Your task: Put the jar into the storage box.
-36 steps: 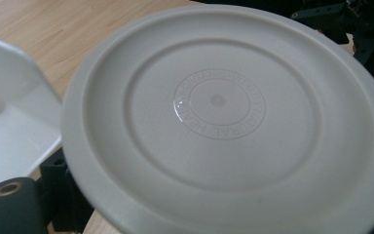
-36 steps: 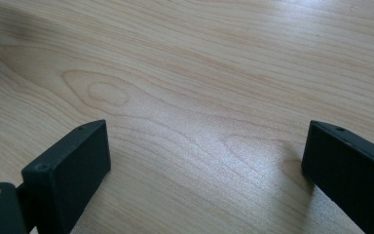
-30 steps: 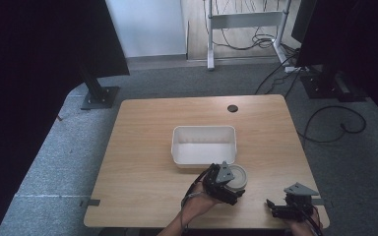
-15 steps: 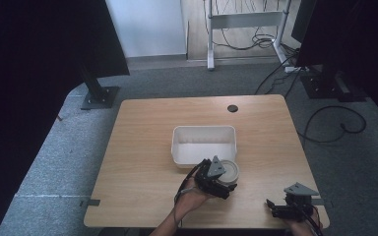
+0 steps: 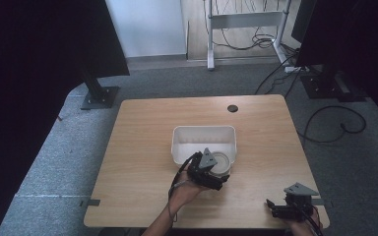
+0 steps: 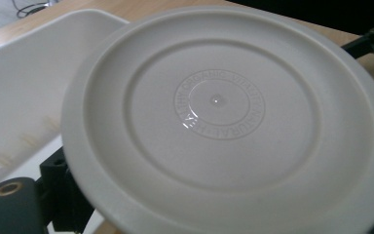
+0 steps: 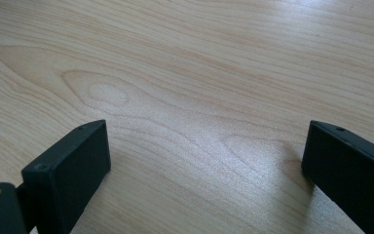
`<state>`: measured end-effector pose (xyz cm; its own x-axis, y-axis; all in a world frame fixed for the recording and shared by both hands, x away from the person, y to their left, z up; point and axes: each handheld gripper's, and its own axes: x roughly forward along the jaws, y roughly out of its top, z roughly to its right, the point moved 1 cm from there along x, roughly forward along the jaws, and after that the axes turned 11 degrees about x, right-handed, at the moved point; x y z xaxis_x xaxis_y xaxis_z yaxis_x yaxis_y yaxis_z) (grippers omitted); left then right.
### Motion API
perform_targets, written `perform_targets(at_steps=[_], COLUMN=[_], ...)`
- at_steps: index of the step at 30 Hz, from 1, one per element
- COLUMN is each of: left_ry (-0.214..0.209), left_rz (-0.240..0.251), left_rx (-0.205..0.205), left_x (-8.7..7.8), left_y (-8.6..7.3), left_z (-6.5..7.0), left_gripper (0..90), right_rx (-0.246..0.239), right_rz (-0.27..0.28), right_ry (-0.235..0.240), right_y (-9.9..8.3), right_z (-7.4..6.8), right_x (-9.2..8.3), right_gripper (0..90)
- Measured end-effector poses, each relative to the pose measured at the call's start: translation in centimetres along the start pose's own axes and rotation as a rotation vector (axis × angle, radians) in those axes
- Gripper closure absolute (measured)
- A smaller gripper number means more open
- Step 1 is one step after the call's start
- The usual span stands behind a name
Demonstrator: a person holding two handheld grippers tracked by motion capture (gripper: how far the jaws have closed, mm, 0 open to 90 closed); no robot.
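Note:
A round white plate (image 5: 221, 161) is held over the near right part of the white bin (image 5: 197, 133), with my left gripper (image 5: 215, 175) shut on its near rim. In the left gripper view the plate (image 6: 224, 117) is tilted and close, showing a face with a ring of embossed lettering. One black finger (image 6: 61, 192) shows under its lower left edge, and the bin (image 6: 24, 83) lies behind at the left. My right gripper (image 5: 274, 208) rests at the table's front right, open. In the right gripper view it (image 7: 204, 161) has only bare wood between its fingers.
The wooden table (image 5: 142, 147) has a small dark cable hole (image 5: 233, 108) at the back. Dark monitor stands rise at the left (image 5: 96, 83) and right (image 5: 325, 73) beyond the table. Cables lie on the grey carpet (image 5: 334, 123).
My left gripper has carried the plate away from the person and a little left, from the table in front of the bin to over the bin's near right part. The right gripper has stayed put.

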<state>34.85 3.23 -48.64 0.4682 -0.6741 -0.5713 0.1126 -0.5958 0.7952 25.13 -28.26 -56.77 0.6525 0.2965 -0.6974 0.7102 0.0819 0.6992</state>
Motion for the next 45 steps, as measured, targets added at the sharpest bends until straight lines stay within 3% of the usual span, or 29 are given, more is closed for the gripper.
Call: perform_targets(at_steps=[13, 26, 36, 45], left_ry=[0.094, 0.165, 0.228, 0.253], left_rz=[-0.002, 0.001, -0.011, -0.027], left_rx=[-0.073, -0.146, -0.189, -0.207], left_x=[-0.7, -0.1, 1.1, 2.5], left_y=[-0.9, -2.0, -2.7, -3.3], left_z=[-3.3, -5.4, -5.9, -5.6], left_gripper=[10.1, 10.1, 10.1, 10.1], right_rx=[0.000, -0.001, -0.001, -0.001], right_rz=[0.001, 0.001, 0.001, 0.001], right_ry=[0.000, -0.001, 0.000, 0.000], right_y=[0.0, 0.0, 0.0, 0.0], right_z=[0.0, 0.0, 0.0, 0.0], right_x=[0.0, 0.0, 0.0, 0.0], right_gripper=[3.4, 3.4, 3.4, 3.4])
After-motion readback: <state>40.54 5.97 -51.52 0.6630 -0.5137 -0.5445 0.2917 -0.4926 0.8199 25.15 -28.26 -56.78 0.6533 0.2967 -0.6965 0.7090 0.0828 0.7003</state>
